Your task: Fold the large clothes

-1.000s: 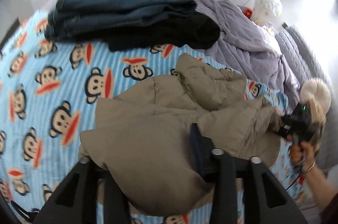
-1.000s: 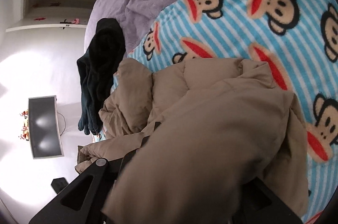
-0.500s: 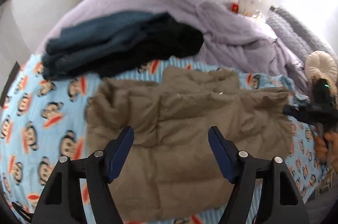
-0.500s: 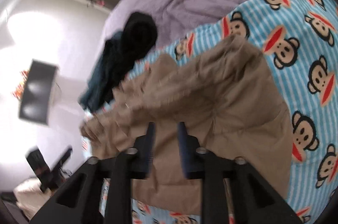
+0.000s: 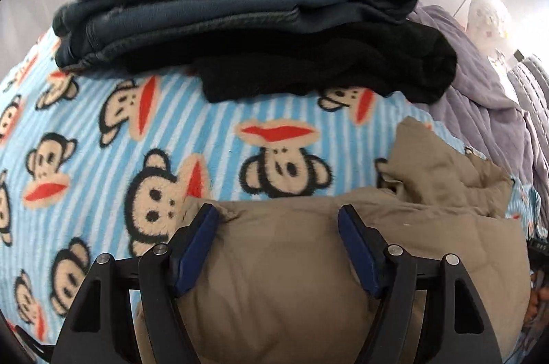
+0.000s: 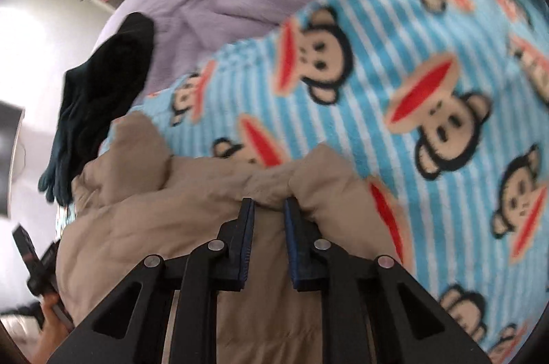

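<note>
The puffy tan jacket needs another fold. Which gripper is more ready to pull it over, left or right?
Probably the right gripper: its fingers already pinch a bunch of the tan jacket at its far edge. The left gripper is wide open over the jacket, gripping nothing.

The left gripper (image 5: 278, 216) has two black plastic fingers (image 5: 360, 247), each faced on the inside with a dark blue pad. Behind them sit black arms with triangular cut-outs and round silver screw heads (image 5: 160, 250) at the joints. The right gripper (image 6: 269, 204) is built the same way: black fingers (image 6: 245, 226), blue ribbed pads, silver screws (image 6: 215, 245) and triangular openings in the black frame. At the lower left edge of the right wrist view, a bare-skinned hand (image 6: 51, 307) shows with a black handle (image 6: 32, 264).
</note>
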Motion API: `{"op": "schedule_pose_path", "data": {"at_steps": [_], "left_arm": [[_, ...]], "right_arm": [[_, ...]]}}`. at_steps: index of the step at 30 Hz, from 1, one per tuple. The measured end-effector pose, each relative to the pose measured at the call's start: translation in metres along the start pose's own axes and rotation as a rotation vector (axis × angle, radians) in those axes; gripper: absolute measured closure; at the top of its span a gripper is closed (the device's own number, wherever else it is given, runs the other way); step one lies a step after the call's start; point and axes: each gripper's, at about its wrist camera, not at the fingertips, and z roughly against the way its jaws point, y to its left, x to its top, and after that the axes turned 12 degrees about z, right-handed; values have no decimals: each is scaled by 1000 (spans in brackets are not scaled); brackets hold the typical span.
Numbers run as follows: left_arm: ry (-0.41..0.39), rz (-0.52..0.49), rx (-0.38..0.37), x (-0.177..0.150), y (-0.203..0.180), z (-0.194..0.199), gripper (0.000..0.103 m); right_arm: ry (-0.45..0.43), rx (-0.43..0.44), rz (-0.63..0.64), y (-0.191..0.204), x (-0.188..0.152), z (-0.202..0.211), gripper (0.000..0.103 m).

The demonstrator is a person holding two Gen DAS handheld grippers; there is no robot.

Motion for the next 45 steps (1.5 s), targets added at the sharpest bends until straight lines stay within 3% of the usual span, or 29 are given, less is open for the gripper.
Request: {"op": "schedule_pose_path", "data": {"at_steps": [5, 9, 13, 17, 19, 21, 24, 27, 30, 33, 40, 45], "left_arm": [[0, 18, -11, 3, 6, -19, 28], [15, 32, 22, 12, 8, -14, 28], [4, 46, 63, 15, 15, 21, 28], [-1, 15, 93, -7, 25, 75, 27], [11, 9, 94, -25, 29, 97, 26], [29, 27, 80, -45, 36, 116, 12], [32, 72, 59, -74, 44, 137, 9], [42, 130, 27, -99, 53, 149, 0], [54, 168, -6, -121, 58, 154, 0], [124, 242, -71, -139, 68, 151, 0], [232, 554, -266, -177, 109, 120, 0], [204, 565, -317, -179, 103, 99, 0]], "right_arm": [[9, -8, 24, -3, 3, -19, 85], [28, -21, 2, -3, 7, -15, 85], [19, -32, 18, 7, 6, 10, 81], [-41, 12, 25, 16, -12, 57, 80], [-62, 46, 9, 20, -28, 77, 66], [-80, 97, 0, 28, -50, 96, 38], [-81, 143, -17, 38, -82, 114, 34], [-70, 201, -50, 45, -114, 124, 26], [-63, 255, -72, 51, -143, 130, 14], [-46, 321, -103, 53, -164, 126, 0], [14, 447, -349, 23, -209, 83, 0], [8, 478, -461, 6, -226, 50, 0]]}}
